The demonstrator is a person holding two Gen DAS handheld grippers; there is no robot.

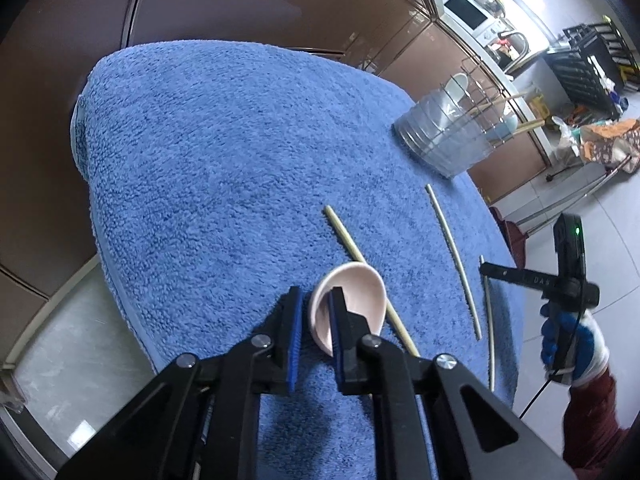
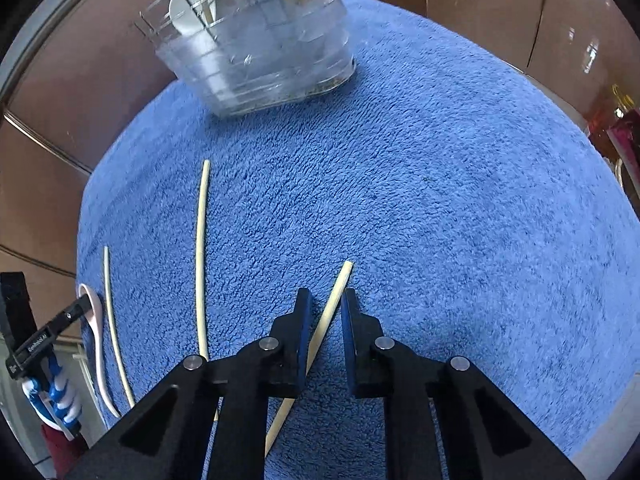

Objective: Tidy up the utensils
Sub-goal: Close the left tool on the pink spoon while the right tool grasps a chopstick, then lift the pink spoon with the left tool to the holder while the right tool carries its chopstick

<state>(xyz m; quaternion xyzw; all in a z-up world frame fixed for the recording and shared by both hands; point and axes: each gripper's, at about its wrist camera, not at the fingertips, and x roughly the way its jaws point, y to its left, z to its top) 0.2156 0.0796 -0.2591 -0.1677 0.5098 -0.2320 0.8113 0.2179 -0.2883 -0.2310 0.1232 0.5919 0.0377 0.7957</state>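
Note:
A pink spoon lies on the blue towel; my left gripper is open, its jaws astride the rim of the spoon's bowl. The spoon also shows in the right wrist view. Three pale chopsticks lie on the towel. In the right wrist view my right gripper is open around one chopstick, not closed on it; the other two chopsticks lie to its left. A clear utensil holder stands at the towel's far edge with utensils inside.
The towel covers a round table with brown cabinets behind. The right gripper's handle and a gloved hand show past the table's right edge. A microwave and a black rack stand far off.

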